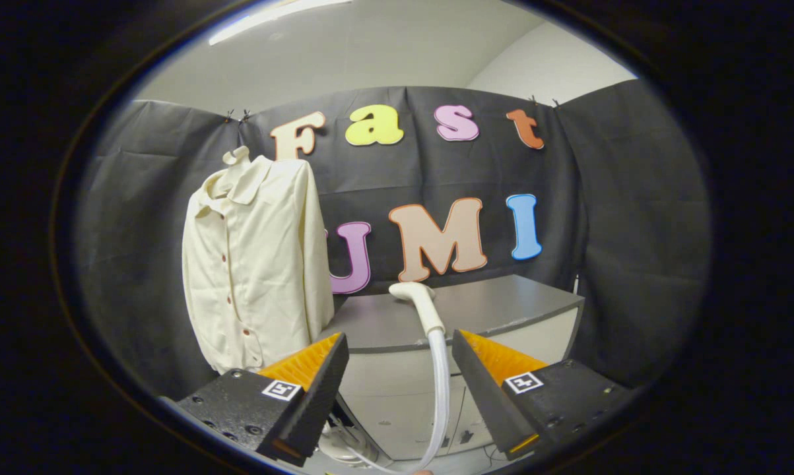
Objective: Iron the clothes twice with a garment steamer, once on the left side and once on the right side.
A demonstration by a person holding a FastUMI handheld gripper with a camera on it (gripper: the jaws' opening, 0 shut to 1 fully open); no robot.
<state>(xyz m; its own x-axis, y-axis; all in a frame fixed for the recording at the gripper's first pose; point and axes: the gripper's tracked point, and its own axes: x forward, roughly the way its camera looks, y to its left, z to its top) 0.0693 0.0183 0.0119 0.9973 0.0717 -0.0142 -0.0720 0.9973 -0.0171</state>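
Observation:
A cream button-up shirt [255, 264] hangs on a hanger against the booth's black wall, left of the table. The white garment steamer head [418, 300] lies on the grey table [509, 303], its handle pointing toward me. Its white hose [440, 389] drops over the table's front edge and runs down between my fingers. My gripper [400, 346] is open, held short of the table edge, with the steamer head beyond the fingertips. Nothing is pressed between the fingers.
The grey table top stands on a pale cabinet [397, 402] with drawers. Below, near the left finger, sits a white base unit [337, 448] with cables. Black cloth walls close the booth behind and to the right.

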